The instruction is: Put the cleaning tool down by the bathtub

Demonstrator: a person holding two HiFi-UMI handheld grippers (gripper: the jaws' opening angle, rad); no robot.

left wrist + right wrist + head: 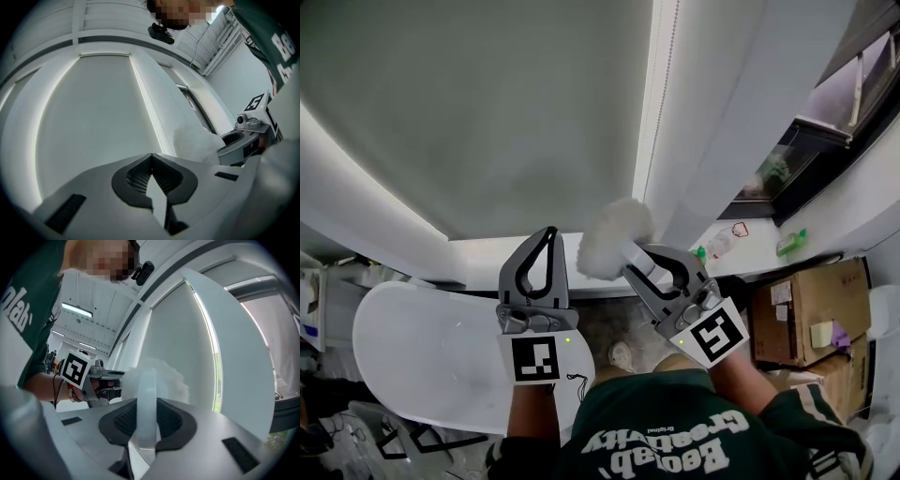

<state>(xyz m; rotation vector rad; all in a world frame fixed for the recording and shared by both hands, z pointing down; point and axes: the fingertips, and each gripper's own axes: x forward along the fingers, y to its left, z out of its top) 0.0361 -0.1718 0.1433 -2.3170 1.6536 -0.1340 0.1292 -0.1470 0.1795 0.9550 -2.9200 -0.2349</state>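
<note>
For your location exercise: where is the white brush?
Head view, just right of centre: the brush is gripped by its handle in the right gripper, beside the left gripper.

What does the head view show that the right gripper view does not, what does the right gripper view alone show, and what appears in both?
Head view only: the white bathtub at lower left and the cardboard boxes at right.

Right gripper view only: a close look at the right gripper, its jaws clamped on the pale handle of the cleaning tool, plus ceiling light strips.

Both: the tool's fluffy white head and the left gripper, jaws together with nothing between them.
</note>
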